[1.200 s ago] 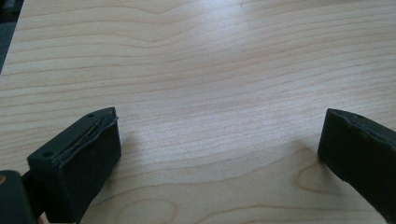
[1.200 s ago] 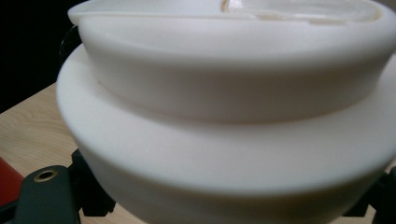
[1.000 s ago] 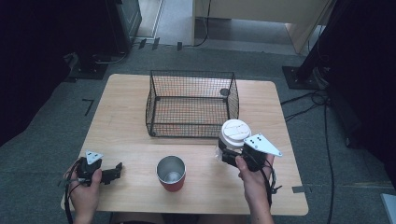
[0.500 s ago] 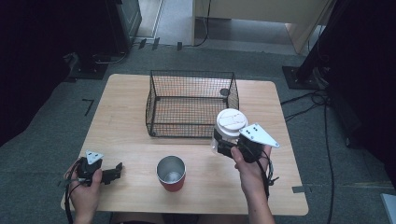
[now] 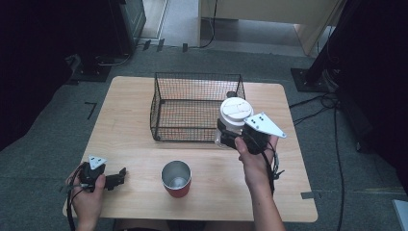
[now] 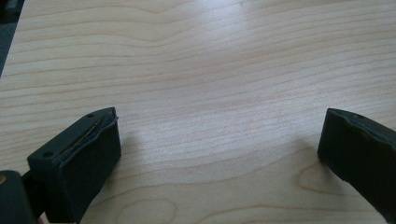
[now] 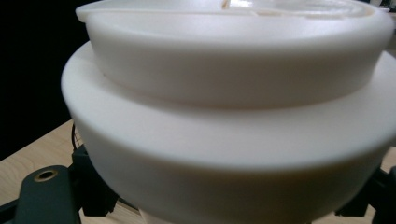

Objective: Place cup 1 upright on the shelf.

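Beside basket point(image 5: 192, 103) | right gripper point(image 5: 230, 136) pinching white-lidded cup point(image 5: 234, 115) | left gripper point(image 5: 118, 177) spread on table point(image 5: 130, 120)

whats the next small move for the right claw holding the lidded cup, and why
Probably carry the white-lidded cup a little farther forward over the wire basket. The right claw grips it at the basket's near right corner, seemingly lifted off the table, not yet over the inside.

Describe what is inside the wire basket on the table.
A small dark round object sits at the wire basket's far right corner. The white-lidded cup in the right gripper hides part of the right side.
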### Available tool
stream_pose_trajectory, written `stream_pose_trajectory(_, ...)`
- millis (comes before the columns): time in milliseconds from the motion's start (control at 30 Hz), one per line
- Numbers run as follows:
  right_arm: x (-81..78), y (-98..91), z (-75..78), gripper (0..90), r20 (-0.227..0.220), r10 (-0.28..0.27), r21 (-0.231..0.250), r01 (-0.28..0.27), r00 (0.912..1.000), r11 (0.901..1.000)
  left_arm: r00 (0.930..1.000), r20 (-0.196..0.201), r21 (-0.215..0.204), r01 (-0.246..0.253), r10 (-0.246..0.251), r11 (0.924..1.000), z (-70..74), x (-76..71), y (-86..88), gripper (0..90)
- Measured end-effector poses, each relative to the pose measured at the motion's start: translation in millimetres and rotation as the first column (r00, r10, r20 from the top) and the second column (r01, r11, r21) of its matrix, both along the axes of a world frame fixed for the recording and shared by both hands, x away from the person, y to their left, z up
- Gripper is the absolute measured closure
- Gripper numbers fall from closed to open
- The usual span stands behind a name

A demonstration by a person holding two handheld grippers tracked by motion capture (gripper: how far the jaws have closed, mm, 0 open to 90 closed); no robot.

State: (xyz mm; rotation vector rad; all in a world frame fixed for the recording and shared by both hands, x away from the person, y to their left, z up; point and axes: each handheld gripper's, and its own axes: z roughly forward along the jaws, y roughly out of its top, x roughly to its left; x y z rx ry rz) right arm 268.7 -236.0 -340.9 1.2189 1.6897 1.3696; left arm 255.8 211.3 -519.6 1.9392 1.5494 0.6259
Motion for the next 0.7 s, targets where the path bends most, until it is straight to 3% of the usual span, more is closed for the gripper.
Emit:
stream_pose_trajectory(400,30.8,11.4,27.8,16.2,0.041,-0.013,0.016,0.013,0.9991,0.9998,1.0,0.0,0.0,0.0,0.0,1.0,0.0,0.0,-0.1,0.0)
stream_pose_trajectory(700,58.9,13.5,31.5,16.2,0.031,-0.047,0.025,0.046,0.9984,0.9986,1.0,0.0,0.0,0.0,0.0,1.0,0.0,0.0,0.0,0.0)
